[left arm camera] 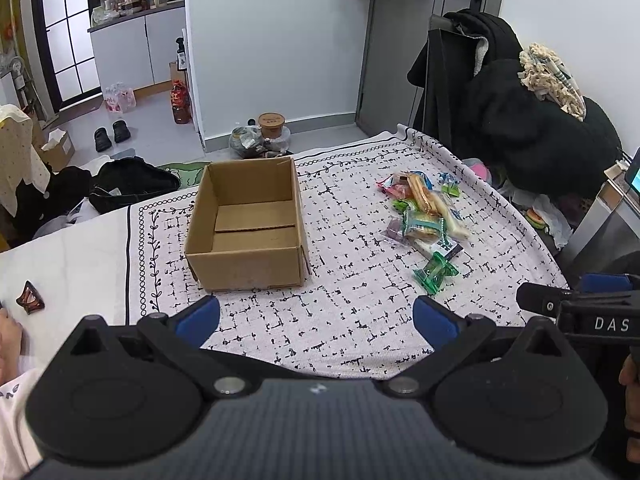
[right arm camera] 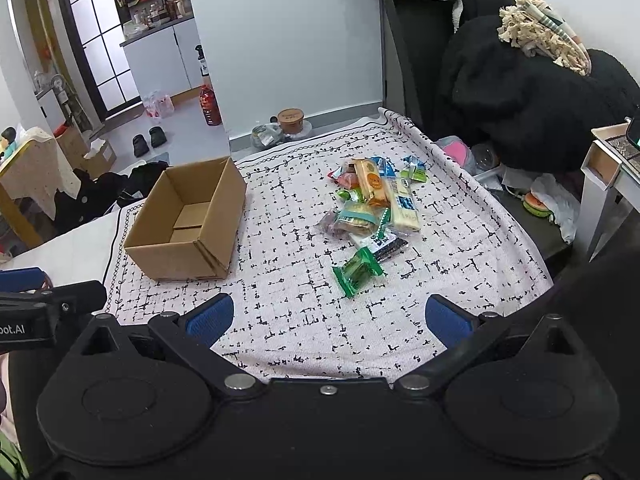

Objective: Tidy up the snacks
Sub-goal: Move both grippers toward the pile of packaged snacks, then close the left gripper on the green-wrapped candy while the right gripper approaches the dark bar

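Observation:
An open, empty cardboard box (left arm camera: 246, 224) (right arm camera: 188, 224) stands on the patterned tablecloth (left arm camera: 352, 312) (right arm camera: 288, 280). To its right lies a loose pile of wrapped snacks (left arm camera: 424, 208) (right arm camera: 372, 200), with a green packet (left arm camera: 435, 271) (right arm camera: 357, 270) nearest the front. My left gripper (left arm camera: 316, 320) hovers open over the cloth in front of the box, nothing between its blue fingers. Over the near cloth, in front of the green packet, my right gripper (right arm camera: 330, 322) is open and holds nothing. Each gripper's body shows at the side edge of the other's view.
A brown hair claw (left arm camera: 30, 298) lies on the bare white tabletop at left. A chair piled with dark clothes (left arm camera: 520, 120) (right arm camera: 532, 92) stands behind the table's right corner. A white unit (right arm camera: 612, 184) sits at far right. Shoes, bottles and bags are on the floor beyond.

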